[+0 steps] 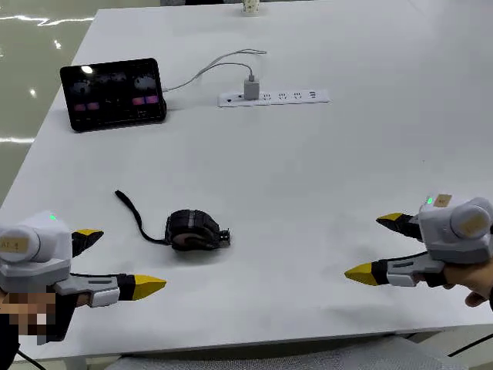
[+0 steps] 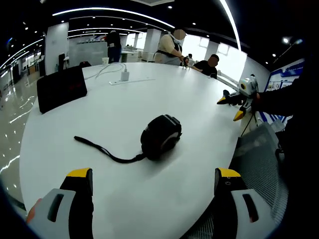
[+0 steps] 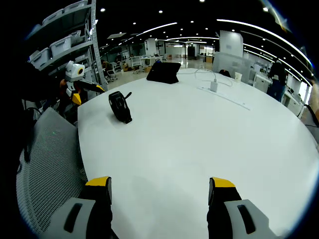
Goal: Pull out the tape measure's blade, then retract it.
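while tape measure (image 1: pixel 194 230) sits near table (image 1: pixel 323 177) edge, left claw (image 1: pixel 129 257) wide, right claw (image 1: pixel 364 245) wide, well apart

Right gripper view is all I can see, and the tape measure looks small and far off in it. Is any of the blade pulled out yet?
Observer: No. In the head view the tape measure lies on the table with no length of blade showing outside it.
Operator: Where does its strap run?
Observer: The strap trails flat on the table, out toward the left gripper's side.
Operator: Is the left gripper on it?
Observer: No. The left gripper is open and apart from the tape measure, which sits ahead of its jaws.
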